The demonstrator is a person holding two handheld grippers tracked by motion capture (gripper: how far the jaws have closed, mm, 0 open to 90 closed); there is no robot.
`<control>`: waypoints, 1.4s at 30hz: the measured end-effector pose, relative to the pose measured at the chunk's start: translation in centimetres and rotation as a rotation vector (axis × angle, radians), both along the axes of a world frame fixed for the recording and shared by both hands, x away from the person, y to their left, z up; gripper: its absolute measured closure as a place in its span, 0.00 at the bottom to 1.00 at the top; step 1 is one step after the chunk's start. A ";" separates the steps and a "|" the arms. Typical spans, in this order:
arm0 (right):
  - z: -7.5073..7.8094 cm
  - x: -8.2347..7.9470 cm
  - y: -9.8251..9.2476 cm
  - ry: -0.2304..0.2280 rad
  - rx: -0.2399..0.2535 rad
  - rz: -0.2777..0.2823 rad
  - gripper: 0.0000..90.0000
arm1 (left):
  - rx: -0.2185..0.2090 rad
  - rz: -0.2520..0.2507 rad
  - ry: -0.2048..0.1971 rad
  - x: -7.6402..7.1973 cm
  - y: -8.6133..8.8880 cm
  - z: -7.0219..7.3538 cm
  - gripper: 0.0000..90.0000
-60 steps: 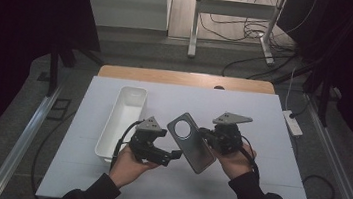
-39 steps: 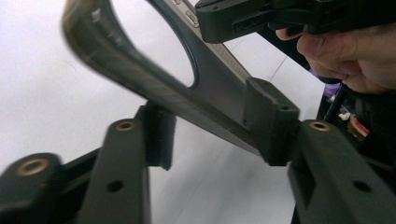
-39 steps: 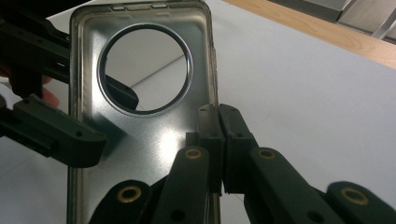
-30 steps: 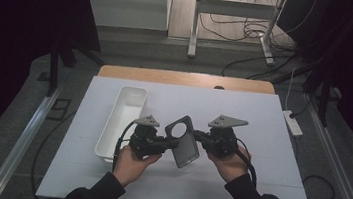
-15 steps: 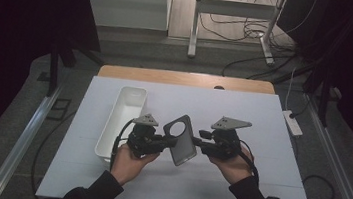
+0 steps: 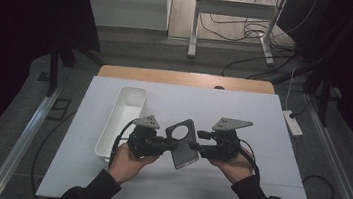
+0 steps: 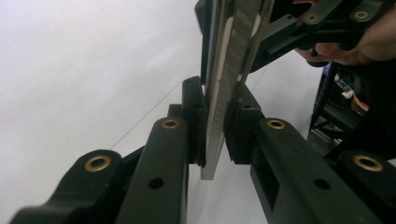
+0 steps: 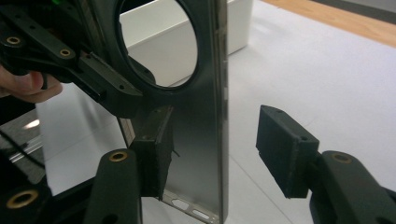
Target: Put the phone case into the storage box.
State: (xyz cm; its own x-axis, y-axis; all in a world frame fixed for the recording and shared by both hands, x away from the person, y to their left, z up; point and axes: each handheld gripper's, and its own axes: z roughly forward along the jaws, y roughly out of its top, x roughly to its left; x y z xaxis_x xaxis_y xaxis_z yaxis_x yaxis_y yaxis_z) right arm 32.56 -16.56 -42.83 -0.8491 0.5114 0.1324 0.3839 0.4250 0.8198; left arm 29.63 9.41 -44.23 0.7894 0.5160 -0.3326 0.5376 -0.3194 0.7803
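We hold a dark phone shell (image 6: 182, 144) above the bench's middle. Our left gripper (image 6: 167, 142) clamps its edge; our right gripper (image 6: 198, 147) has just been opening, 1 pad clear. Best withdraw it straight.

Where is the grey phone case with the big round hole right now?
In the high view, the phone case is held up above the white table's middle, clamped in the left hand-held gripper, right of the white tray.

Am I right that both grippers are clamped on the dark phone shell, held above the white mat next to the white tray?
Not both. The left gripper clamps the phone shell, but the right gripper view shows the right gripper with one jaw off it. The rest stands: white mat, white tray.
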 end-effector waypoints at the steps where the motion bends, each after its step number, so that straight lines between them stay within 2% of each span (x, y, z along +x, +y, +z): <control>1: 0.0 0.0 0.0 0.000 0.000 0.000 0.53 | -0.002 -0.007 -0.002 0.0 0.0 0.0 0.89; 6: -0.2 0.1 0.1 0.017 0.009 0.047 0.58 | -0.019 -0.045 -0.010 -0.1 -0.1 0.1 0.89; 9: -0.2 0.0 0.2 0.020 0.015 0.077 0.65 | -0.021 -0.057 -0.015 -0.1 -0.2 0.1 0.89; 12: -0.1 -0.1 0.2 0.018 0.010 0.086 0.71 | -0.017 -0.053 -0.012 0.0 -0.1 0.1 0.88; 15: 0.0 -0.2 0.0 0.034 -0.004 0.101 0.80 | -0.011 -0.029 -0.006 0.2 0.1 -0.1 0.88; 17: 0.1 -0.4 -0.1 0.027 -0.005 0.118 0.87 | -0.012 -0.020 -0.001 0.4 0.4 -0.2 0.88; 19: 0.4 -0.7 0.0 0.020 -0.001 0.135 0.90 | -0.019 -0.006 -0.012 0.5 0.4 -0.2 0.80; 21: 0.6 -1.0 0.2 0.003 -0.017 0.118 0.90 | -0.009 0.019 -0.028 0.3 0.3 -0.1 0.75; 24: 0.8 -1.3 0.5 -0.035 -0.050 0.067 0.91 | -0.011 0.043 -0.052 0.2 0.4 0.2 0.52; 26: 0.7 -1.3 0.4 -0.044 -0.053 0.029 0.91 | 0.003 0.079 -0.076 0.1 0.7 0.6 0.42; 30: 0.8 -1.2 0.0 -0.045 -0.047 -0.042 0.91 | 0.021 0.131 -0.089 0.2 1.2 0.8 0.32; 34: 0.8 -1.3 -0.1 -0.046 -0.041 -0.084 0.90 | 0.046 0.161 -0.093 0.2 1.3 0.7 0.35; 35: 0.8 -1.4 -0.1 -0.047 -0.032 -0.097 0.90 | 0.048 0.160 -0.085 0.3 1.3 0.5 0.41; 37: 0.8 -1.5 0.0 -0.049 -0.033 -0.100 0.90 | 0.053 0.161 -0.085 0.3 1.3 0.4 0.44; 42: 0.7 -1.8 0.6 -0.055 -0.032 -0.116 0.90 | 0.060 0.173 -0.079 0.3 1.1 0.2 0.61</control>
